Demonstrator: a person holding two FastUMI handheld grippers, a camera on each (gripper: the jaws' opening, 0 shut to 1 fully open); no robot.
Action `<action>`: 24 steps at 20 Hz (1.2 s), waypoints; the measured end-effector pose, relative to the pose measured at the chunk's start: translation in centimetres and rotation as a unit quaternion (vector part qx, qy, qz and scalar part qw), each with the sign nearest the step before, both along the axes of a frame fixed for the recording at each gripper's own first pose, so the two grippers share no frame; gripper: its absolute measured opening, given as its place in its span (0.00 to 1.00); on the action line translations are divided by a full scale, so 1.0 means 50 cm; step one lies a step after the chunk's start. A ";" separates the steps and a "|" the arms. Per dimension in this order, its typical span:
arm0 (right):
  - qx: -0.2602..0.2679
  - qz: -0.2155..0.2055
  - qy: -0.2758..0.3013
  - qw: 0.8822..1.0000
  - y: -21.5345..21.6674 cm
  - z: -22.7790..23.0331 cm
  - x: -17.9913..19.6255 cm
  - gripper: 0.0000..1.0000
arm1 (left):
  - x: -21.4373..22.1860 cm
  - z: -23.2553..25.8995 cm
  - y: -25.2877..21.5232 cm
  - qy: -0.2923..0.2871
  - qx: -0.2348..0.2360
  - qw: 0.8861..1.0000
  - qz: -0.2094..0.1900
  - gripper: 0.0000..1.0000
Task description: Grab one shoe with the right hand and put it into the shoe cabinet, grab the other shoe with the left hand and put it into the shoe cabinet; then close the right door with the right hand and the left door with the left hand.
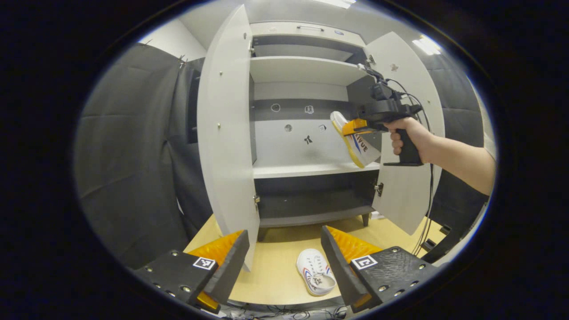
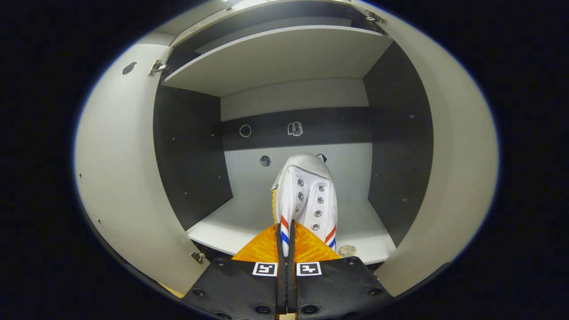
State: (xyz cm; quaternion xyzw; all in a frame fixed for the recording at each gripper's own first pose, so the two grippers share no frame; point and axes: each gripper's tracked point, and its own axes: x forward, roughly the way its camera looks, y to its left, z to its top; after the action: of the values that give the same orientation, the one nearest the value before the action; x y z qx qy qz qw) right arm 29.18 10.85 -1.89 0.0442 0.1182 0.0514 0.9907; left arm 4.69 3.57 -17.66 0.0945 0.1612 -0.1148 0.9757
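In the left gripper view, your left gripper (image 1: 284,262) is hanging wide open low over the pale wooden floor (image 1: 275,271), holding nothing. Just left of it, the smooth white left door (image 1: 226,133) of the tall white-and-dark-grey shoe cabinet (image 1: 302,66) is standing swung out, its lower edge coming down close to your left finger. Between your fingers, the second white canvas shoe with red and blue stripes (image 1: 316,278) is lying flat on the floor, opening up, well apart from the cabinet's foot.

Moving right, the flat white middle shelf (image 1: 311,170) is lying bare across most of its width, with a dark back band studded with small round holes above it. At its right end, your right gripper (image 1: 355,126) is pinching the first white canvas shoe with a yellow rubber sole (image 1: 355,144) tilted, toe up, sole facing into the cabinet, heel end just above the shelf's front edge. Your right hand (image 1: 406,135) is wrapping the black pistol handle, in front of the open right door (image 1: 404,133).

In the right gripper view, your right gripper (image 2: 284,249) is closed tight on the shoe's (image 2: 306,195) collar, toe pointing at the back wall, with open shelf (image 2: 231,222) on either side and the two doors spread wide.
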 end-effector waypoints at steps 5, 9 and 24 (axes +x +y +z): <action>0.008 -0.041 -0.033 0.999 -0.035 0.036 0.100 0.01 | -0.009 0.015 0.029 -0.016 0.004 1.000 0.025 0.94; -0.019 -0.061 -0.031 0.997 -0.066 0.017 0.175 0.01 | -0.020 0.017 0.046 -0.010 0.003 0.999 0.042 0.94; 0.010 -0.095 0.056 0.994 -0.082 -0.105 0.266 0.05 | -0.022 0.020 0.073 -0.014 -0.002 0.997 0.079 0.94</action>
State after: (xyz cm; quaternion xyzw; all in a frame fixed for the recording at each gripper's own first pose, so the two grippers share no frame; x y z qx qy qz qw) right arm 42.46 6.73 -7.14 0.0678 0.1685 -0.0439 0.9824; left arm 3.62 7.21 -16.67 0.0814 0.1540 -0.0364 0.9840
